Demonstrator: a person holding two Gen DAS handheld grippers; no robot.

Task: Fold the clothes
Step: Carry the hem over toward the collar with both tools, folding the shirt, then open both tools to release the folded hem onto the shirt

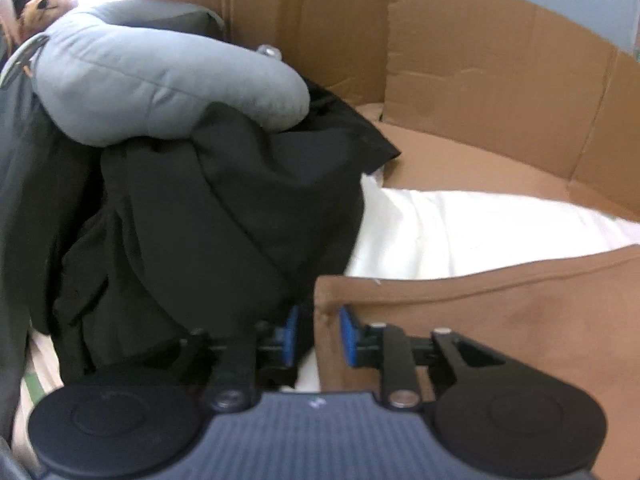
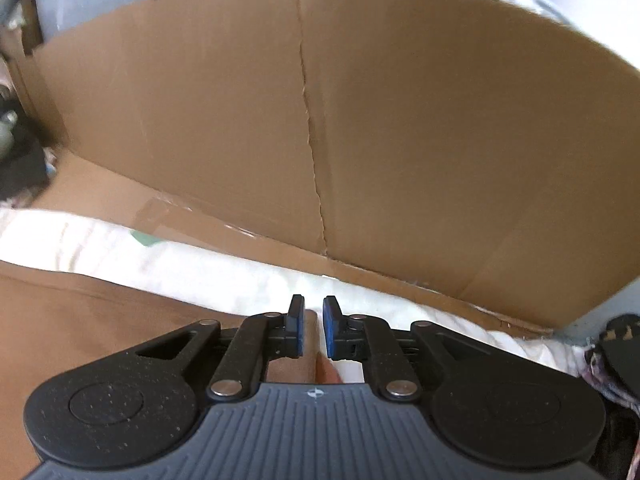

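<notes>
The left hand-held gripper (image 1: 318, 334) has its blue pads apart, and the left edge of the brown cloth (image 1: 500, 320) stands in the gap; the pads do not press on it. The right hand-held gripper (image 2: 314, 328) is parted only narrowly, the cloth's (image 2: 100, 320) right edge lying between its pads, with no clear pinch. The cloth lies flat across a white sheet (image 1: 460, 232) and spans from one gripper to the other.

Just left of the left gripper, a heap of black clothes (image 1: 208, 216) crowds close to the cloth's corner and overlaps the sheet. A grey neck pillow (image 1: 160, 76) rests on top of the heap, and a teddy bear (image 1: 40, 8) shows behind it at the far left.

Beyond the sheet, a cardboard wall (image 2: 320, 120) stands upright and closes off the far side. At the right edge of the right view lies some patterned fabric (image 2: 612, 360).
</notes>
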